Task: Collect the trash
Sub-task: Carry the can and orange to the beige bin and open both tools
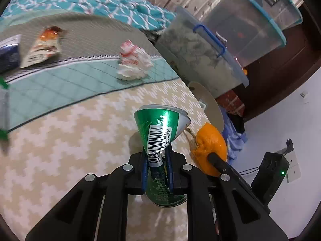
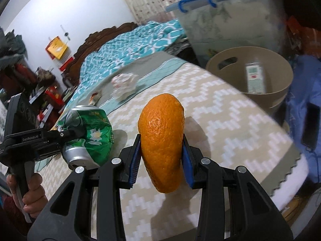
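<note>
Beyond the gripped can and orange peel, crumpled paper lies near the bin.

Two claws, each clamped on one item: one crushed green can and one piece of orange peel. One crumpled white paper wad, one orange-and-white snack wrapper and one dark blue packet on the table. One beige bin with one small carton inside, and three clear lidded storage boxes.
</note>
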`<state>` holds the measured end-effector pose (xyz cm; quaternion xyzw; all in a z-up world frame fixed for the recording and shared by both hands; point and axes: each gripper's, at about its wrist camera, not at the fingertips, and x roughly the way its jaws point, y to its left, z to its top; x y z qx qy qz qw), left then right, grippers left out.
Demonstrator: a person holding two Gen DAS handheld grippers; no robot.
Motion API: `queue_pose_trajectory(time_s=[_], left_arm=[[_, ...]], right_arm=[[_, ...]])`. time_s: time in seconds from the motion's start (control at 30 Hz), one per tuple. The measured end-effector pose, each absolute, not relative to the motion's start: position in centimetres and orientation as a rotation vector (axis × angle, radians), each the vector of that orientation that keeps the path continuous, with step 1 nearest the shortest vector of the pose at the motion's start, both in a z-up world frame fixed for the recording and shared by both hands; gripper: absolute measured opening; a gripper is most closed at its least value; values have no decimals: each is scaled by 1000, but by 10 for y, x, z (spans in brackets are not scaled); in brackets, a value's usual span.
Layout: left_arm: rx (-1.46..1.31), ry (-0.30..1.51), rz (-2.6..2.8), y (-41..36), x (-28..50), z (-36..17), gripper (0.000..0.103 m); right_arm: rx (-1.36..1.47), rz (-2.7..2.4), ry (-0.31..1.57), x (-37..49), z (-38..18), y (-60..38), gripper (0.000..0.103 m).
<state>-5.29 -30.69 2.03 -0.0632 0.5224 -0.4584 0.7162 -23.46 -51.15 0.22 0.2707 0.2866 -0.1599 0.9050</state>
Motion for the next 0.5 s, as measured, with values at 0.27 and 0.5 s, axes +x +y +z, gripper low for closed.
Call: queue_pose_trajectory(time_s=[0.27, 0.5], left_arm=[[-64, 1174, -1099, -402, -51, 21, 13], [54, 1128, -1190, -517, -51, 36, 13]], right_arm=[[613, -417, 561, -249, 10, -583, 39], [636, -486, 560, -247, 17, -657, 39]])
